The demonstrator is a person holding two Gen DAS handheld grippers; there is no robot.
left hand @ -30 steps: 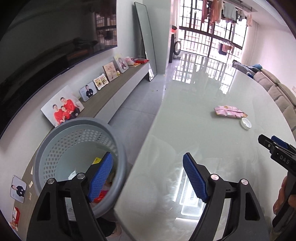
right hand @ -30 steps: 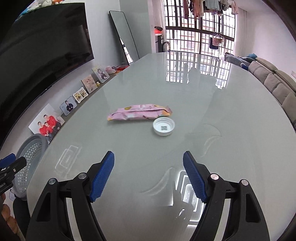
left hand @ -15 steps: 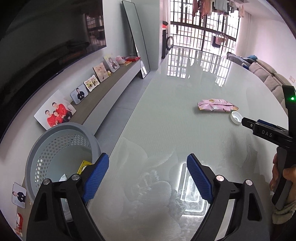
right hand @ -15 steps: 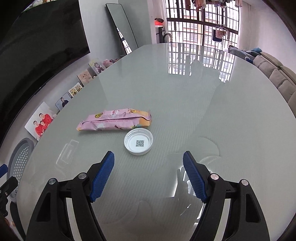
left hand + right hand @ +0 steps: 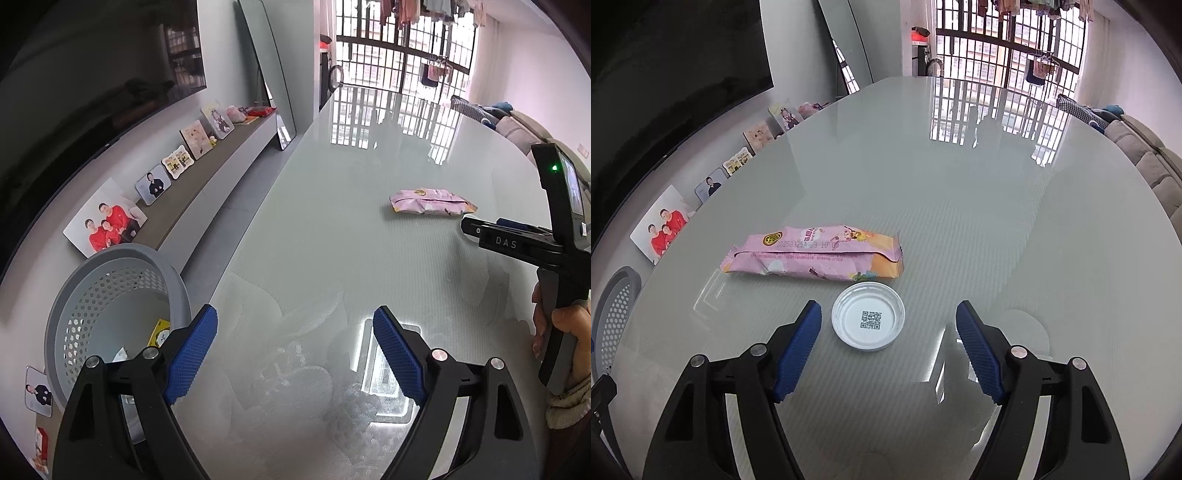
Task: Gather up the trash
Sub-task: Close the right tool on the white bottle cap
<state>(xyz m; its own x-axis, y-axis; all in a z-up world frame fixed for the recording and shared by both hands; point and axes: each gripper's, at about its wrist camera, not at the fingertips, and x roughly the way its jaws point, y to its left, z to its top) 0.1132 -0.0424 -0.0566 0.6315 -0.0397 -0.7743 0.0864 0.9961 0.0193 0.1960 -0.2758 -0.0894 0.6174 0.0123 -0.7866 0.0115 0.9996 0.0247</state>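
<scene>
Pink snack wrapper [image 5: 812, 256]: long, flat, crinkled, printed with cartoon art and a yellow round logo; lies lengthwise left-to-right on the glass desk [image 5: 960, 221]. White round cap [image 5: 868, 320]: open side up, QR code inside, just near side of the wrapper's right half, slightly apart from it. Grey perforated basket [image 5: 110, 295]: off the desk's left edge, holding yellow and white scraps.

Left hand-held gripper [image 5: 295, 350]: black plastic arms, blue ribbed pads [image 5: 190, 350], silver round screws on joints. Right hand-held gripper [image 5: 888, 343]: same black arms, blue pads, silver screws. From left wrist view, its side shows white letters "DAS", small screen, green light. Right hand [image 5: 561, 332]: bare skin, beige knitted cuff.
</scene>
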